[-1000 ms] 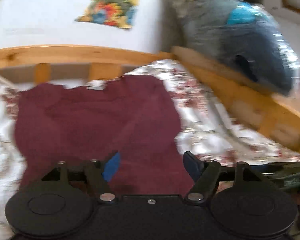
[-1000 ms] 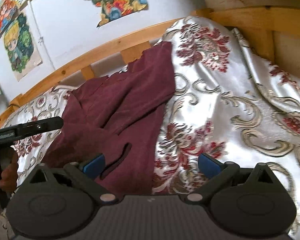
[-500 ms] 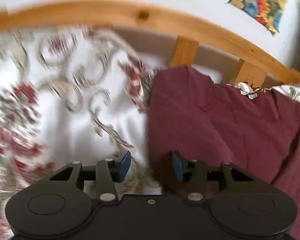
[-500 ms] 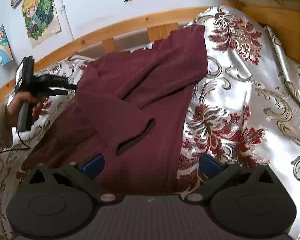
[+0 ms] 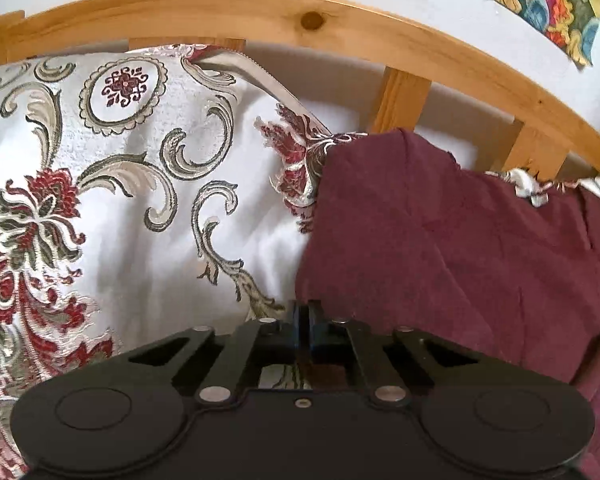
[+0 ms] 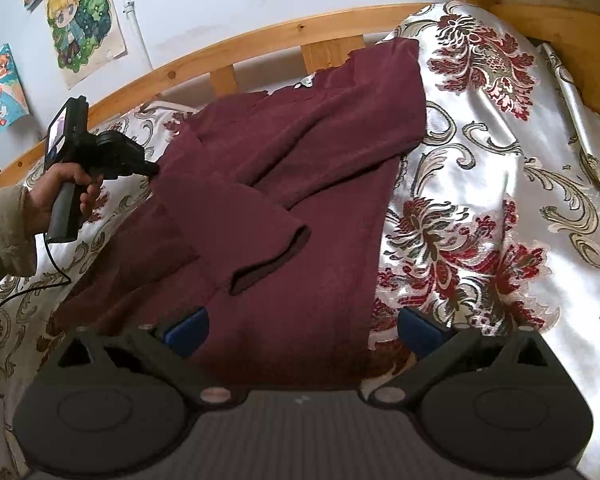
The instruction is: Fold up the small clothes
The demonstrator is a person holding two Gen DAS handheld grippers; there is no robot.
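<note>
At the near edge of the left wrist view, the left gripper (image 5: 305, 326) was seen with its blue pads drawn almost together. Its jaws had just been closing, and the left edge of the maroon shirt (image 5: 440, 248) lay right at the pads. Whether cloth was actually pinched between them could not be told, since the gap was hidden by the gripper's own frame.

In the right wrist view, the right gripper (image 6: 304, 330) was held with its jaws wide apart over the shirt's near hem, nothing being clamped. The maroon shirt (image 6: 300, 168) was spread on the patterned bedspread (image 6: 480, 200), with one sleeve (image 6: 252, 236) already folded across the body. Farther off and to the left, the left gripper (image 6: 148, 168) was seen in a person's hand (image 6: 66, 188) at the shirt's far left side, touching or just beside the cloth.

Beyond the shirt, the wooden bed rail (image 5: 260, 12) and the wall posters (image 6: 82, 20) were seen.

The step in hand was judged to be the taking of the left side for an inward fold. For this to be done well, only the shirt's edge should be caught and not the bedspread beneath. The edge should be lifted low and carried across evenly, so that the folded sleeve is not disturbed. The hem should be steadied by the right gripper.
</note>
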